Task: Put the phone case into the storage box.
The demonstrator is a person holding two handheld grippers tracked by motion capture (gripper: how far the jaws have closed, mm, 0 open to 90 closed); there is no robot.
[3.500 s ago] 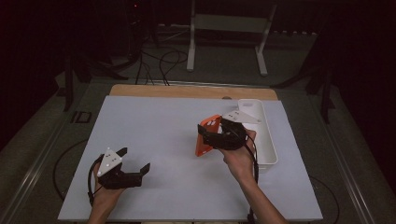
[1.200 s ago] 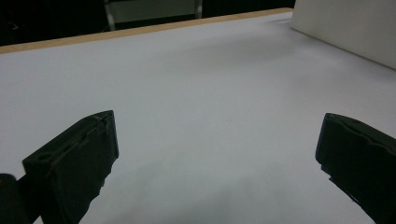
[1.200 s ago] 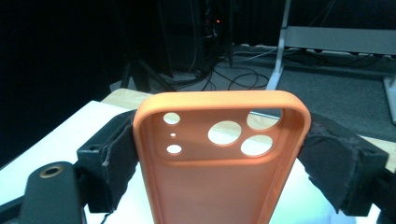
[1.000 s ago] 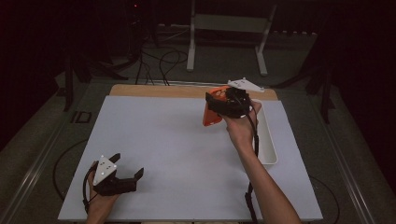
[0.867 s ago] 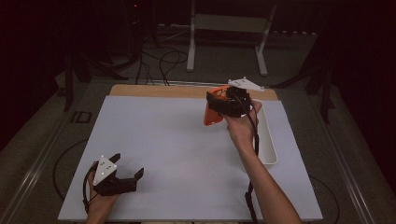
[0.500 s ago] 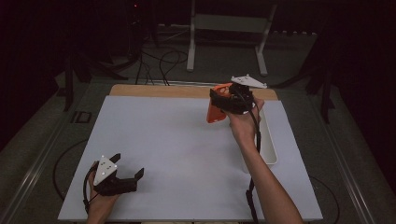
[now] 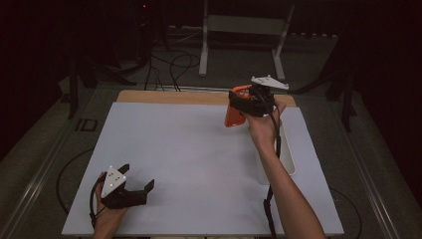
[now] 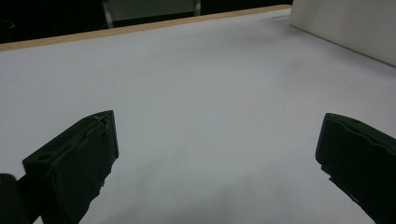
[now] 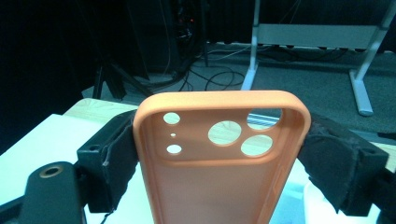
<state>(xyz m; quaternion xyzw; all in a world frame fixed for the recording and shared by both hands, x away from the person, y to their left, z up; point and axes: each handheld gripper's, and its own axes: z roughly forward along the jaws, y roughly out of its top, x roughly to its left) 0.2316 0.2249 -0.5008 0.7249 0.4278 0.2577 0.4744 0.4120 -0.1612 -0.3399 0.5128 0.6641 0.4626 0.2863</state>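
Orange phone case (image 9: 219,158) pinched by its long edges in right gripper (image 7: 245,103), raised above far right of white worktop (image 7: 199,149), beside white tray (image 7: 287,164). Left gripper (image 7: 137,191) spread wide, holding nothing, resting at near left corner.

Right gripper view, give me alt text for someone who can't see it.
An orange phone case, its hollow inside and camera cut-outs facing the camera, is clamped by its long edges in the right tool, whose black padded jaws press on both sides. Beyond it lie the white table top, a dark floor with cables, and a metal stand.
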